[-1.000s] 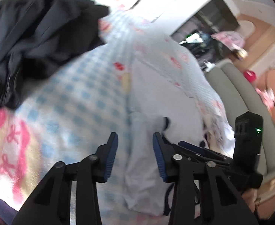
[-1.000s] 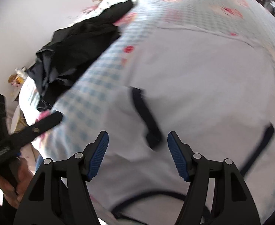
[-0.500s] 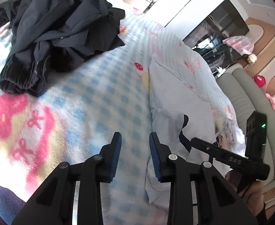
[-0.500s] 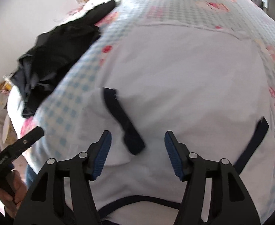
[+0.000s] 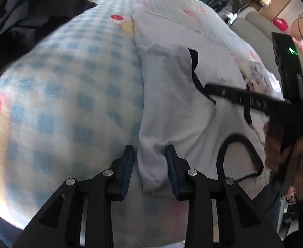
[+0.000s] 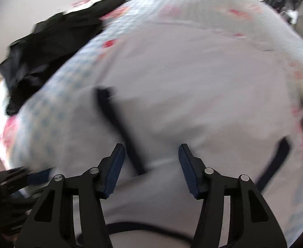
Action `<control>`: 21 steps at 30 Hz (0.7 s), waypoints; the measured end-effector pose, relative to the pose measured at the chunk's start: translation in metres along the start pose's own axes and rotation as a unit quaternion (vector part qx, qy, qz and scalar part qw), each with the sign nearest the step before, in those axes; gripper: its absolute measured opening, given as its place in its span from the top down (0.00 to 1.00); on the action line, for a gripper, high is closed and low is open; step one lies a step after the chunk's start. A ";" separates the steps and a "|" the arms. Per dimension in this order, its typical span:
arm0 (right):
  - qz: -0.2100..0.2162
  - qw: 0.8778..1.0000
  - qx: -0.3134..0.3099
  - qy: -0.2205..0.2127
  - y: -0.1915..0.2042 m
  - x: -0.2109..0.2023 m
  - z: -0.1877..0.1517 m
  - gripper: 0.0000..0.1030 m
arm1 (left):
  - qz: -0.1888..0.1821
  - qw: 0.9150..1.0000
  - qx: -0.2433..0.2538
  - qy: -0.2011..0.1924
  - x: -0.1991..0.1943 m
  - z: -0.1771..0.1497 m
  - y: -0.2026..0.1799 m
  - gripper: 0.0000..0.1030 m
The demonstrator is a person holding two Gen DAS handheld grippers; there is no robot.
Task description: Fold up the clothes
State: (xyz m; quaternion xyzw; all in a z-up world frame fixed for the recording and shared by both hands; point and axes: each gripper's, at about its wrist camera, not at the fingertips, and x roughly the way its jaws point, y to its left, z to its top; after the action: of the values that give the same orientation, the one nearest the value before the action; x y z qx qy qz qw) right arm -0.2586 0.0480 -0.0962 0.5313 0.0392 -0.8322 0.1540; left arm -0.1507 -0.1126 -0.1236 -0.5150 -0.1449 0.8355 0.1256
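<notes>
A white T-shirt (image 5: 178, 111) with navy trim lies flat on a blue-checked blanket (image 5: 72, 95), its left sleeve folded inward. My left gripper (image 5: 150, 165) straddles the shirt's folded left edge near the shoulder. The cloth lies between the pads (image 5: 128, 165), and they do not pinch it. My right gripper (image 6: 151, 163) hovers over the shirt (image 6: 192, 86) with its jaws closing. The lower end of the sleeve's navy cuff (image 6: 118, 124) sits between the jaws, not pressed. The navy neckline (image 5: 238, 159) curves just right of my left gripper.
A heap of dark clothes (image 5: 27, 20) lies on the blanket at the far left, seen also as a dark heap (image 6: 48, 47) in the right wrist view. A grey sofa (image 5: 255, 29) stands beyond the bed. A hand (image 5: 275, 144) holds the right gripper.
My left gripper has moved right and down from the bare blanket onto the shirt's left edge. The right gripper's jaws have narrowed and sunk closer over the navy cuff.
</notes>
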 end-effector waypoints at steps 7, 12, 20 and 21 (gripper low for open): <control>0.060 0.998 -0.027 -0.024 0.023 -0.019 -0.013 0.40 | 0.012 1.000 0.018 -0.019 -0.006 0.010 -0.011 0.68; 0.041 0.997 -0.054 0.026 0.037 0.006 -0.028 0.52 | 0.019 0.999 0.022 0.041 -0.001 0.020 0.000 0.66; 0.045 0.999 -0.003 -0.013 0.002 -0.019 0.004 0.41 | -0.022 0.998 -0.044 -0.034 -0.003 0.120 0.044 0.66; 0.046 0.999 -0.001 -0.009 0.002 -0.016 0.006 0.41 | -0.029 0.998 -0.049 -0.026 0.008 0.127 0.045 0.66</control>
State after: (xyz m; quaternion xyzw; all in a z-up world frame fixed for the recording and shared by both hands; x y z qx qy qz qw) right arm -0.2571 0.0476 -0.0793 0.5245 0.0139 -0.8291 0.1934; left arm -0.2706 -0.1656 -0.0921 -0.4944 -0.2033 0.8365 0.1203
